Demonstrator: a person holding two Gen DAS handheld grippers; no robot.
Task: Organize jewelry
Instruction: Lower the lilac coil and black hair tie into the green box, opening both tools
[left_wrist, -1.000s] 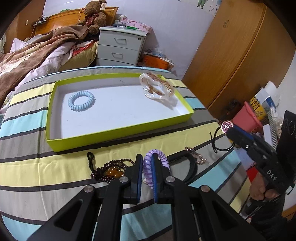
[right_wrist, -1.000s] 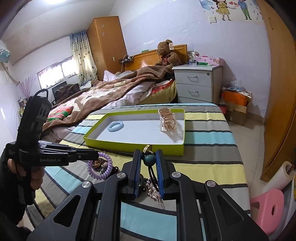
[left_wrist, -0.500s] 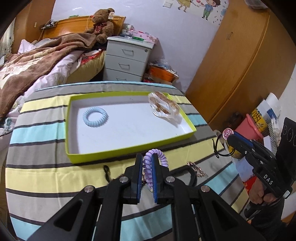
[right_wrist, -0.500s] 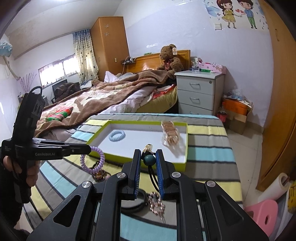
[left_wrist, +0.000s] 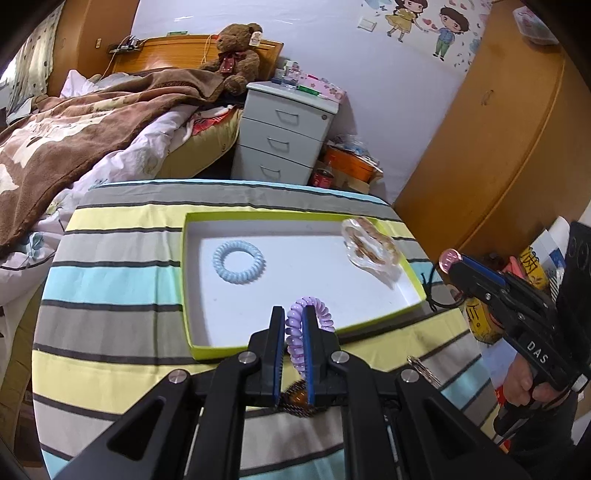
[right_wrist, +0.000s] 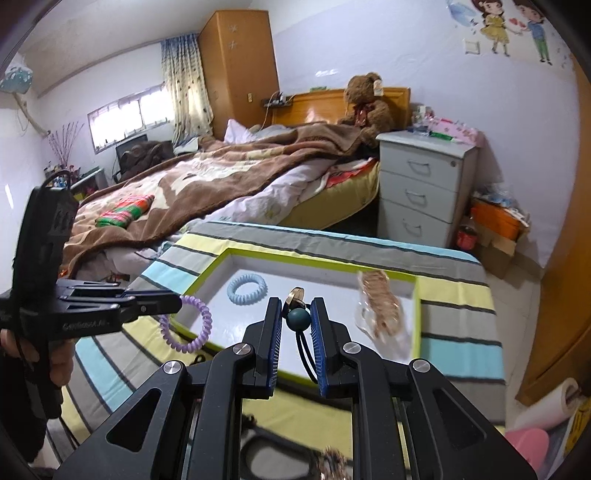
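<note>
My left gripper (left_wrist: 293, 314) is shut on a purple spiral hair tie (left_wrist: 295, 338) and holds it above the near edge of the green-rimmed white tray (left_wrist: 303, 341); the tie also shows in the right wrist view (right_wrist: 192, 328). My right gripper (right_wrist: 297, 306) is shut on a black hair tie with a teal bead (right_wrist: 298, 319) and holds it over the tray (right_wrist: 415, 325). In the tray lie a light-blue spiral hair tie (left_wrist: 239, 261) and a clear bag of gold jewelry (left_wrist: 371, 247).
A dark bead bracelet (left_wrist: 299, 404) and a small chain (left_wrist: 421, 365) lie on the striped tablecloth (left_wrist: 110, 288) below my left gripper. A bed (right_wrist: 207, 184), a grey nightstand (left_wrist: 284, 136) and a wooden wardrobe (left_wrist: 498, 129) stand beyond the table.
Both grippers have risen from the tablecloth with their hair ties and moved forward over the tray. The loose jewelry on the cloth now lies below and behind them.
</note>
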